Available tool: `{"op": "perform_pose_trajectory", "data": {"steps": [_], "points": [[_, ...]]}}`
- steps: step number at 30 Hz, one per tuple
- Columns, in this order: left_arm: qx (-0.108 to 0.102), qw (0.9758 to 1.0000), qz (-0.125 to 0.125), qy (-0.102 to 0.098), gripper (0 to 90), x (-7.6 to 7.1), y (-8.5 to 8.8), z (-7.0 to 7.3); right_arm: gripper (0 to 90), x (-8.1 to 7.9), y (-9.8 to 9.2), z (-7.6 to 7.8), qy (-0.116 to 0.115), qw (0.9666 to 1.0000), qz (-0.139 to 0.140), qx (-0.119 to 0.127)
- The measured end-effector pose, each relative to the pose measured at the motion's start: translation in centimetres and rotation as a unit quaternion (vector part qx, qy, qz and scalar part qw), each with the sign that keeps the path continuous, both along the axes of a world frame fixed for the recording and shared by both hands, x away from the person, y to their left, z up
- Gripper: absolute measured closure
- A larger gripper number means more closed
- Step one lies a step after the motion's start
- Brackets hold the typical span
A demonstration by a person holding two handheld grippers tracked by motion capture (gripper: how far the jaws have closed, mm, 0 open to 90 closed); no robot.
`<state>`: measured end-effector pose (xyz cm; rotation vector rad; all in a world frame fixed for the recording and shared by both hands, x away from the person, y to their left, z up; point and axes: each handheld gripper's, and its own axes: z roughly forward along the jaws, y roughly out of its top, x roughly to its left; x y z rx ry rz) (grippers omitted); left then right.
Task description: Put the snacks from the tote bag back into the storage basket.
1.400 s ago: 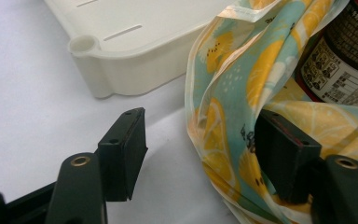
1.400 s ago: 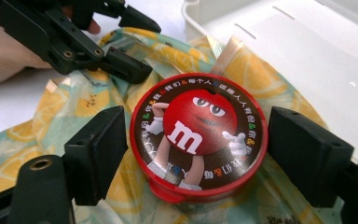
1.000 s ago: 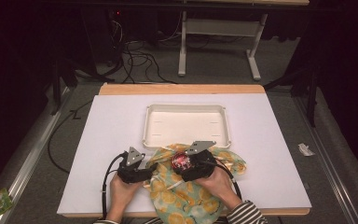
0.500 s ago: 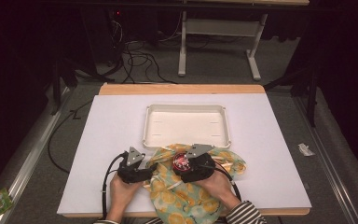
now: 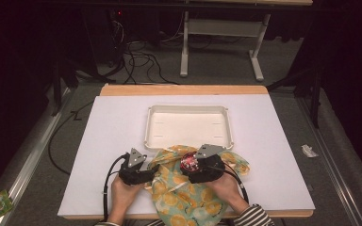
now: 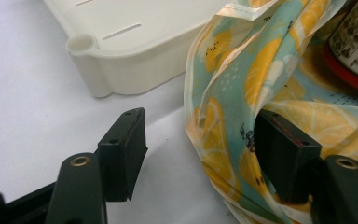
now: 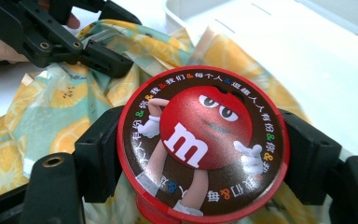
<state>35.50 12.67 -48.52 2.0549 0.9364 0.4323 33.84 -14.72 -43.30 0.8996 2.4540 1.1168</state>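
Right tongs (image 7: 200, 154) clamp the round red-lidded candy tin (image 7: 200, 147); left tongs (image 6: 205, 154), apart, straddle the lemon-print cloth bag's (image 6: 242, 93) rim. Next, probably: lift the tin clear.

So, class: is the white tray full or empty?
Empty. The tray shows a bare white floor; the candy tub sits between the right gripper's jaws over the lemon-print bag.

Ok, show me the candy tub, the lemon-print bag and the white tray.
candy tub (image 7: 203, 147), right gripper view, middle of its red lid.
lemon-print bag (image 5: 179, 197), high view, its printed fabric.
white tray (image 5: 187, 109), high view, its far rim.
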Motion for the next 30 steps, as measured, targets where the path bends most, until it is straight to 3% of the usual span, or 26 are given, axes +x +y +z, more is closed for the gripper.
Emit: {"op": "perform_pose_trajectory", "data": {"steps": [30], "points": [[0.000,1.0000,-0.001,0.000,36.2,0.0,0.0,0.0,26.5,0.2,-3.4,4.6,-0.018,0.9982,-0.057,0.006]]}}
